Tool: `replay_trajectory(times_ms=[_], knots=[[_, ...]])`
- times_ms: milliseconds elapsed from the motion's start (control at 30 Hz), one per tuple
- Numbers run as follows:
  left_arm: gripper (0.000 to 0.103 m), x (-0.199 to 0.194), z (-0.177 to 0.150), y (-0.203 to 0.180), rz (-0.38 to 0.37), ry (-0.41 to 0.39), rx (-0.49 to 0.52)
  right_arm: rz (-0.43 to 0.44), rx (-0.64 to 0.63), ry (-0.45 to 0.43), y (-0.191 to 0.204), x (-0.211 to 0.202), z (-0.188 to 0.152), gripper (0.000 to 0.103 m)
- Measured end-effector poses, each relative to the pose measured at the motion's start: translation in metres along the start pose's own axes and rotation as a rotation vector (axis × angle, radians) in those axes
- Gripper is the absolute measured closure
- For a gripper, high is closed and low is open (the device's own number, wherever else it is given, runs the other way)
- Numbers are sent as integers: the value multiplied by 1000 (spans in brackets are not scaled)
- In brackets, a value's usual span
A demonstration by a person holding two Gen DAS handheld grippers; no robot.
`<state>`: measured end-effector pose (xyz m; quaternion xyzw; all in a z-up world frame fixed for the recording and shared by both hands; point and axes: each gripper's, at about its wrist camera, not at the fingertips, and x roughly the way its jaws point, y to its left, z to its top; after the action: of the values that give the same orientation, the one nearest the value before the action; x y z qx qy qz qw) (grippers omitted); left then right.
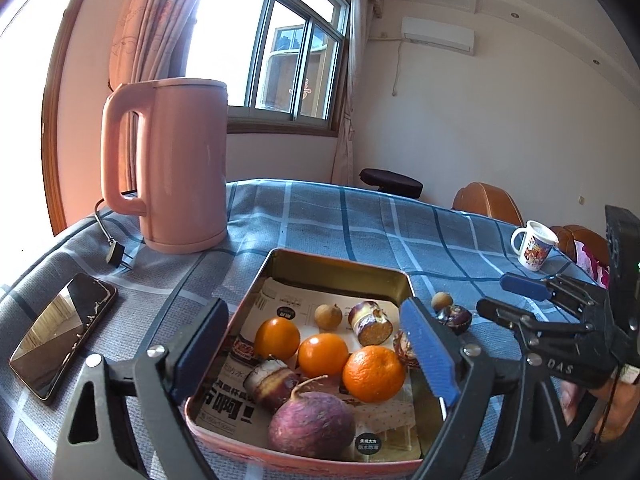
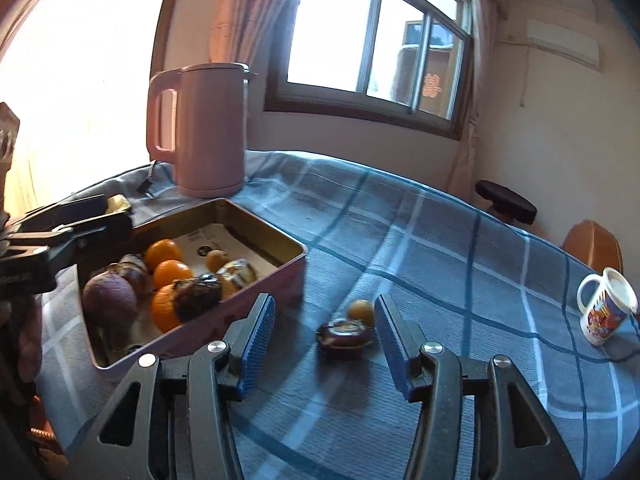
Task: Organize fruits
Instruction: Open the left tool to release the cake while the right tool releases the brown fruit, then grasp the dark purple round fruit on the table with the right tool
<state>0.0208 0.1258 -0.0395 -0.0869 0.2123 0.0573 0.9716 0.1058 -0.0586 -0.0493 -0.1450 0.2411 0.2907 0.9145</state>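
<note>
So over on the far left there's a phone (image 1: 62, 336) lying face up on the blue plaid tablecloth (image 1: 340, 220), with a black plug (image 1: 116, 258) just past it. Behind those sits a pink kettle (image 1: 172, 164), no branding readable on it.

Next comes the metal tin (image 1: 340, 266), lined with printed paper. The print is Chinese and mostly hidden under the produce, so none of it really reads. Inside: three oranges (image 1: 374, 374) clustered in the middle, a big purple turnip (image 1: 312, 420) at the near end, cut chunks of something purple-skinned (image 1: 370, 322), and a small brown round fruit (image 1: 328, 316). The left gripper (image 1: 320, 356) hangs right over the tin with its jaws spread wide, nothing pinched between them.

Just right of the tin, on the cloth, a dark purple water-chestnut-looking thing (image 2: 344, 334) and another small brown fruit (image 2: 361, 311) sit touching each other. The right gripper (image 2: 324, 344) points at them, jaws parted and clear of both; its body has "DAS" stamped on it. Far right is a white mug (image 2: 606, 308) with a colourful cartoon print, too blurry to read.
</note>
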Motion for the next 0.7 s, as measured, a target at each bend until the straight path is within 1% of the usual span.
replay_trajectory(times_ms=[67,133,200,267,333,467,567,667,700], knots=[[8,0,1,-4,-3,-5,0,-12,42,30,-15,9,0,49],[8,0,2,-8,-10,-7,1,0,59,63,-20,19,-1,49],[7,0,3,-13,-12,-10,9,21,52,110,-17,31,-2,49],[5,0,4,-15,-7,-16,19,18,37,141,-11,41,-3,49],[4,1,4,-12,11,-17,19,24,30,148,-7,46,-4,49],[4,2,5,1,28,-15,-29,-6,30,173,-9,51,-4,49],[4,5,4,4,20,-4,-51,17,51,217,-13,63,-4,49],[4,7,3,-5,14,1,-29,36,55,259,-13,73,-4,50],[4,7,3,-9,9,1,-21,40,53,275,-12,76,-5,53]])
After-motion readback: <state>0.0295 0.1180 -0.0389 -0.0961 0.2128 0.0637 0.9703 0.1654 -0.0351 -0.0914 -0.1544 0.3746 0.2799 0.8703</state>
